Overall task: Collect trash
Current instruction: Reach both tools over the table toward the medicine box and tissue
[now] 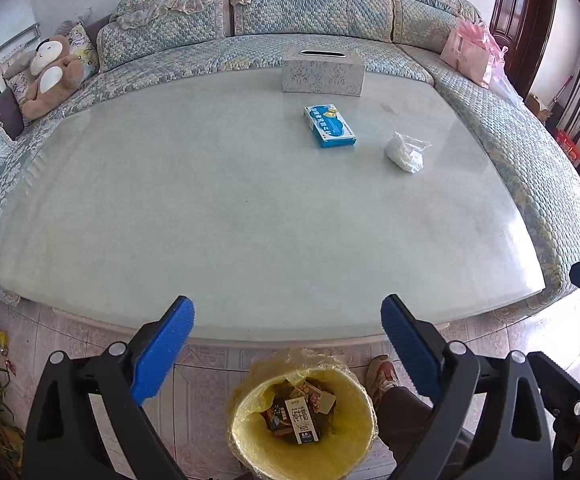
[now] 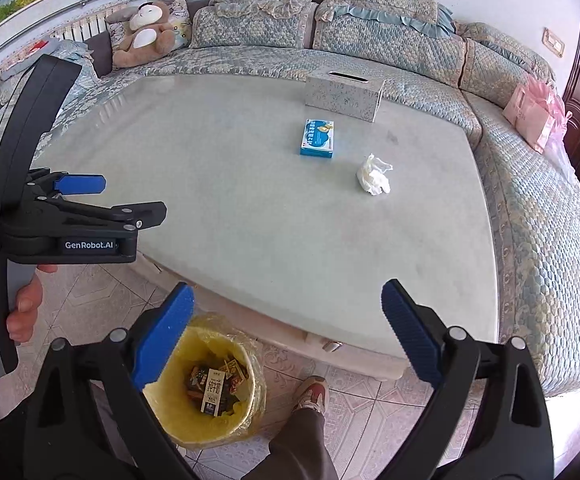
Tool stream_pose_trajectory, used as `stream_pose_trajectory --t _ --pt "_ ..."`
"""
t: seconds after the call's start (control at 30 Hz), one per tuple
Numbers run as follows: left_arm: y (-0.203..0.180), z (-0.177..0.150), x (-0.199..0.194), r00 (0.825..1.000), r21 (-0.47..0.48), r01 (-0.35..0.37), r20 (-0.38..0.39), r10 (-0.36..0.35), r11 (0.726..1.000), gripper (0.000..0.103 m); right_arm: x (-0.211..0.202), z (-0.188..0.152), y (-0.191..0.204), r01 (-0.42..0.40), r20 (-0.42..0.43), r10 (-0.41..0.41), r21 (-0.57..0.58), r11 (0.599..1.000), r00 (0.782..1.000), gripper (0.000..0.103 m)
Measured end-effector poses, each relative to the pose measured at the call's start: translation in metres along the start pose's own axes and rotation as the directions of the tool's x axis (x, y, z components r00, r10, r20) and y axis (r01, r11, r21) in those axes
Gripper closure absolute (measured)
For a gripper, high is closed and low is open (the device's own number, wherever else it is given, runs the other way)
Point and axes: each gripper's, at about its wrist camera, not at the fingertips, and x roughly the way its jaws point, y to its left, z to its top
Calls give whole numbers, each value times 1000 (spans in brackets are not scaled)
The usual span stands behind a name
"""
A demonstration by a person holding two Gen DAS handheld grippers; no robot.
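both grippers, left gripper (image 1: 288,344) and right gripper (image 2: 288,332), wide open, empty. blue box (image 1: 329,126) and crumpled wrapper (image 1: 405,152), maybe tissue, on table (image 1: 210,208). bin (image 1: 301,420) below.

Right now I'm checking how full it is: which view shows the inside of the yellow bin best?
The left wrist view: the yellow bin sits centred between the fingers, its opening unobstructed. In the right wrist view, a blue finger pad partly covers it.

"genrobot.ai" on left gripper (image 2: 80,196); "8.0" on carton (image 1: 301,420).
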Motion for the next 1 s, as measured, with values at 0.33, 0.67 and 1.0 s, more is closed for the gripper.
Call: stream_pose_trajectory --t 0.33,0.67,1.0 --pt "-12 57 37 1000 -8 -1 -19 1 1000 11 29 38 -41 17 -17 -17 -13 1000 1000 11" --pt "-23 135 108 997 -16 -11 -81 9 1000 11 101 86 -90 21 -94 -24 -40 999 995 11" --pt "-48 211 225 980 -31 -27 -198 20 999 11 216 111 -139 -80 -179 84 27 996 980 11"
